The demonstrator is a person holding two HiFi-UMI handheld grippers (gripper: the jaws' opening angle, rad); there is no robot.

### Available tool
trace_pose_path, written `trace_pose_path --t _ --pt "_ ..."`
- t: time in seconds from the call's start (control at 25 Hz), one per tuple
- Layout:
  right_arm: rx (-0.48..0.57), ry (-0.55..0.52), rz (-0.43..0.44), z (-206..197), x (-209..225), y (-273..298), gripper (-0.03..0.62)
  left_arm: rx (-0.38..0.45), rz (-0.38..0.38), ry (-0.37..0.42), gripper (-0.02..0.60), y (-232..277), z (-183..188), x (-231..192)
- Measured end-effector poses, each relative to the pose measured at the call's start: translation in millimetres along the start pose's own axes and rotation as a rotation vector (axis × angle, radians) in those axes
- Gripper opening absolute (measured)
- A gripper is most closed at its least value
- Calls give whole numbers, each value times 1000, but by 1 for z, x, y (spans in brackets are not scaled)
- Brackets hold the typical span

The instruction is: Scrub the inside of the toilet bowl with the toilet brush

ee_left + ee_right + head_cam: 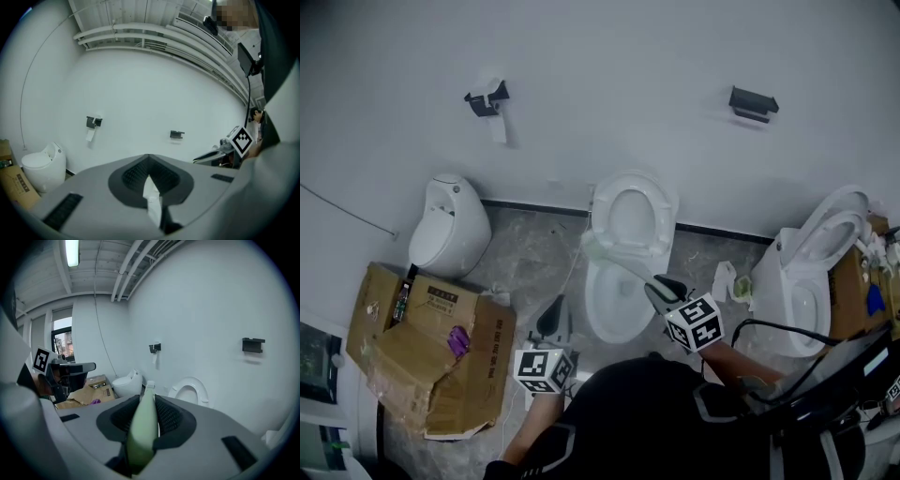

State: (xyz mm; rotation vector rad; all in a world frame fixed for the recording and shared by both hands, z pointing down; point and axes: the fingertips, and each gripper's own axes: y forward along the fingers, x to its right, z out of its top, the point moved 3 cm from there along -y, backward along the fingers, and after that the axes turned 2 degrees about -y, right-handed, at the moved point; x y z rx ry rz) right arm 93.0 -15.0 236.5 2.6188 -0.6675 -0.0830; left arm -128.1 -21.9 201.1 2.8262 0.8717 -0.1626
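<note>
The white toilet (614, 302) stands against the wall with its seat and lid (630, 217) raised; the seat (190, 391) also shows in the right gripper view. My right gripper (659, 284) (145, 416) hovers over the bowl's right rim, shut on the pale green handle of the toilet brush (617, 262) (142, 427). The brush head (593, 247) reaches the bowl's back left rim. My left gripper (551, 317) (149, 180) hangs left of the bowl, shut on a white tissue-like scrap (152, 199).
A small white floor toilet (445, 227) stands at the left with a torn cardboard box (422, 349) in front of it. Another toilet (811, 274) with raised lid is at the right. A paper holder (487, 100) and a black bracket (753, 103) hang on the wall.
</note>
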Motion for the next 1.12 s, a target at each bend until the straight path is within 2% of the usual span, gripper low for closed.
trace_pose_path --t 0.44,1.12 --pt "49 15 -5 21 12 1 110 34 -29 41 9 17 19 12" --pt "74 21 -5 35 24 12 110 32 -9 23 9 28 18 0"
